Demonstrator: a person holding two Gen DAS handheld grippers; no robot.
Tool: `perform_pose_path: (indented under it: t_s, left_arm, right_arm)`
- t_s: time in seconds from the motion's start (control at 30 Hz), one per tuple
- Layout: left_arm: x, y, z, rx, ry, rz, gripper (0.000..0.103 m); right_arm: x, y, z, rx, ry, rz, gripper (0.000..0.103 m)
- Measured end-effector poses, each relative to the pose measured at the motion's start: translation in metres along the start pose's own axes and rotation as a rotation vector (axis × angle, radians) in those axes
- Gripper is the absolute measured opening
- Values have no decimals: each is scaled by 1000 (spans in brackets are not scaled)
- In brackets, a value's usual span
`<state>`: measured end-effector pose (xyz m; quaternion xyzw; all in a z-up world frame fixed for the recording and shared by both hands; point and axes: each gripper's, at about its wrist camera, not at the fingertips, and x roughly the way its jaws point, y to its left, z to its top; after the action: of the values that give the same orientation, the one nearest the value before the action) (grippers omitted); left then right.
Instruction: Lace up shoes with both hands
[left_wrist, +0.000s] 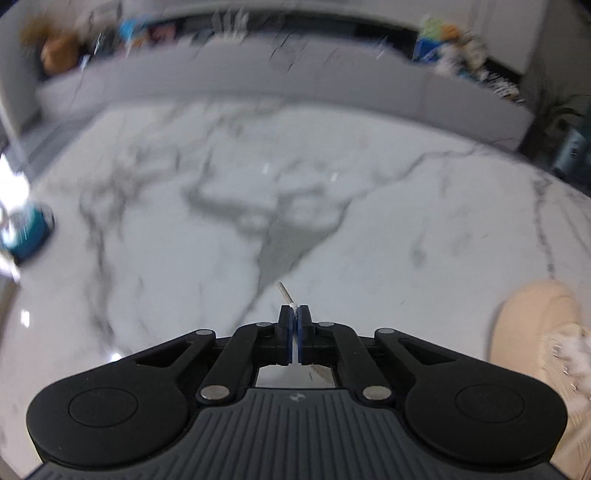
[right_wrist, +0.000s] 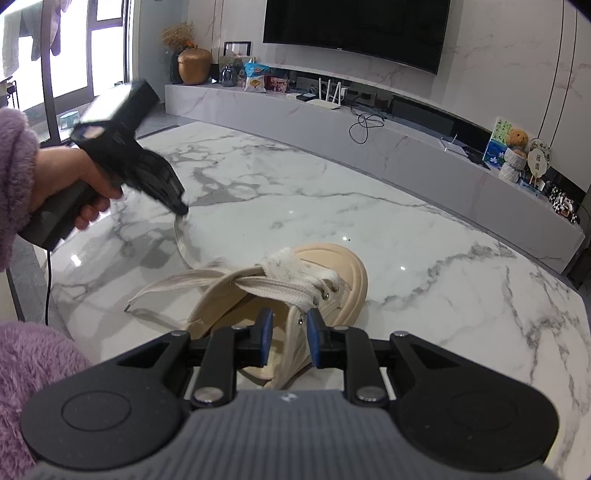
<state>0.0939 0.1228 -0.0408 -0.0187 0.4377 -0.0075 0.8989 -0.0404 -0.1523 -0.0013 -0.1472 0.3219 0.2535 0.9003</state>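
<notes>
A beige shoe (right_wrist: 343, 266) with white laces lies on the marble table (right_wrist: 424, 236), toe pointing away. My right gripper (right_wrist: 289, 326) hovers over its tongue with the blue pads apart. One lace strand (right_wrist: 294, 343) runs down between them without being pinched. At the left a hand (right_wrist: 62, 173) in a purple sleeve holds my left gripper (right_wrist: 183, 213) above the table. A lace (right_wrist: 181, 245) curves from its tip down to the shoe. In the left wrist view that gripper (left_wrist: 294, 314) is shut on the lace end (left_wrist: 285, 293), whose stiff tip pokes out ahead. The shoe (left_wrist: 532, 325) shows at the right edge.
A low grey TV console (right_wrist: 406, 155) with routers, cables and ornaments runs behind the table, under a wall TV (right_wrist: 354, 29). A teal object (left_wrist: 29, 232) sits by the table's left edge. A black cable (right_wrist: 48, 280) hangs from the left gripper's handle.
</notes>
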Motion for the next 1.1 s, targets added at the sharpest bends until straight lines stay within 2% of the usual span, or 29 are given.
perform_pose_path:
  t_s: [0.07, 0.2, 0.27, 0.4, 0.57, 0.67, 0.73, 0.87, 0.9, 1.1]
  left_arm:
    - [-24, 2, 0, 60, -74, -45, 0]
    - [-72, -1, -6, 279, -199, -115, 0]
    - [-93, -4, -11, 383, -226, -145, 0]
    - [-125, -7, -20, 498, -250, -129, 0]
    - [-160, 2, -22, 518, -305, -90, 0]
    - [-174, 8, -21, 498, -339, -72, 0]
    - [-179, 6, -20, 497, -357, -68, 0]
    - [-182, -9, -20, 530, -388, -92, 0]
    - [-182, -15, -21, 555, -401, -105, 0]
    - [-171, -64, -28, 730, -395, -202, 0]
  right_arm:
    - [0, -1, 0, -3, 7, 12, 23]
    - [0, 1, -1, -20, 22, 34, 23]
    - [1, 0, -1, -19, 27, 42, 23]
    - [1, -1, -1, -4, 32, 49, 23]
    - [0, -3, -1, 19, 36, 28, 21]
    - [1, -3, -1, 23, 39, 24, 15]
    - [1, -2, -1, 27, 41, 25, 15]
    - [0, -2, -2, 28, 41, 30, 12]
    - [0, -2, -2, 29, 43, 33, 7]
    - [-1, -14, -5, 120, 38, 46, 6]
